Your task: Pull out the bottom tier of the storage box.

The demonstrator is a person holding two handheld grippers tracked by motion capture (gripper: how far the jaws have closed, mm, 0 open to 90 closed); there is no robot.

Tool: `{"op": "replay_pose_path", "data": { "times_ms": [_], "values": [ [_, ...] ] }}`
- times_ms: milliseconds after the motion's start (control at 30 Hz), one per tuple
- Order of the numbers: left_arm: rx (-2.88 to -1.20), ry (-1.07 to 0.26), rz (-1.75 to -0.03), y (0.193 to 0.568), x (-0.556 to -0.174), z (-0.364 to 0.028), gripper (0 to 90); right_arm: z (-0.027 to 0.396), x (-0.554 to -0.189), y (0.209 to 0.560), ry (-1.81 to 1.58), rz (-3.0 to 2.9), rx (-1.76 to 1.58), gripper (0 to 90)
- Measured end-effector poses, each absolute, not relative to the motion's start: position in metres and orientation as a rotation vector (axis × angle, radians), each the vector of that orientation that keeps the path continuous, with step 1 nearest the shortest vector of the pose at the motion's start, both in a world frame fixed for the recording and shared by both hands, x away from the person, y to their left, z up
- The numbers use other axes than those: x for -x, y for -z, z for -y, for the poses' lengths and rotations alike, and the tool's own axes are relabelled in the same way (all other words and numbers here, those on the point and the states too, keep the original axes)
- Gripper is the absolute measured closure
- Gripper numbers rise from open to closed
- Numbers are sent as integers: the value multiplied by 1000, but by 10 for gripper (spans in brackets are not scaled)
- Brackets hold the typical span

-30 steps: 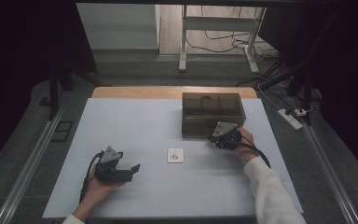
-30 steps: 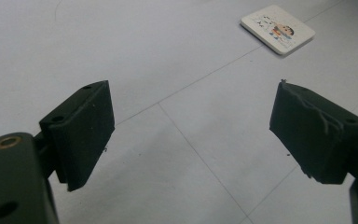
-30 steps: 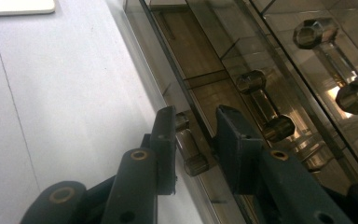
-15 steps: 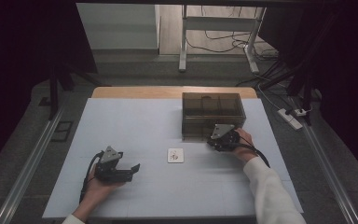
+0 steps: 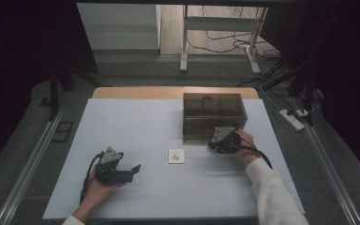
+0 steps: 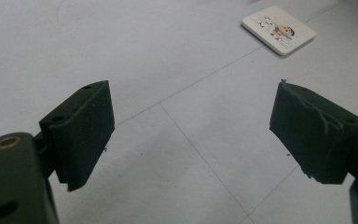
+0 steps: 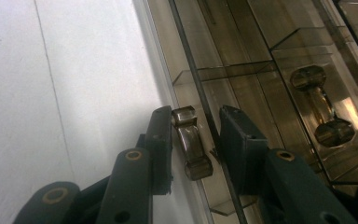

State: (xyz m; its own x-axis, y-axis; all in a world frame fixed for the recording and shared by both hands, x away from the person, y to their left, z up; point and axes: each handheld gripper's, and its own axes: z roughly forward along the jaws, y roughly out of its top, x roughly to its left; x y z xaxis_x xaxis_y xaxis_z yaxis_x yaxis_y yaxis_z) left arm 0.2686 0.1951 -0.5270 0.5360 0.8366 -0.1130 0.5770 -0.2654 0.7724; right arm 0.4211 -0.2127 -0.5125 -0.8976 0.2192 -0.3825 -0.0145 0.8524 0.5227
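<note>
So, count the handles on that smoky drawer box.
2 visible: one handle sits between the right gripper jaws at the box front; a second handle is farther along that front. Others may be hidden.

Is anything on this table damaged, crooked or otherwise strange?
Nothing is spilled or broken. The small card lies flat, the smoky plastic box stands square. One small flaw: the left gripper has a scuffed, frayed pad. The right gripper brackets a box handle.
</note>
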Motion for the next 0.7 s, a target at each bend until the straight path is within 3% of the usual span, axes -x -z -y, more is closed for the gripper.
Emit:
{"op": "replay_pose_path", "data": {
  "times_ms": [700],
  "values": [
    [-1961, -412, -1148, 526, -267, -196, 140, 213, -413, 510, -733, -2615, -119, 659]
  ]
}}
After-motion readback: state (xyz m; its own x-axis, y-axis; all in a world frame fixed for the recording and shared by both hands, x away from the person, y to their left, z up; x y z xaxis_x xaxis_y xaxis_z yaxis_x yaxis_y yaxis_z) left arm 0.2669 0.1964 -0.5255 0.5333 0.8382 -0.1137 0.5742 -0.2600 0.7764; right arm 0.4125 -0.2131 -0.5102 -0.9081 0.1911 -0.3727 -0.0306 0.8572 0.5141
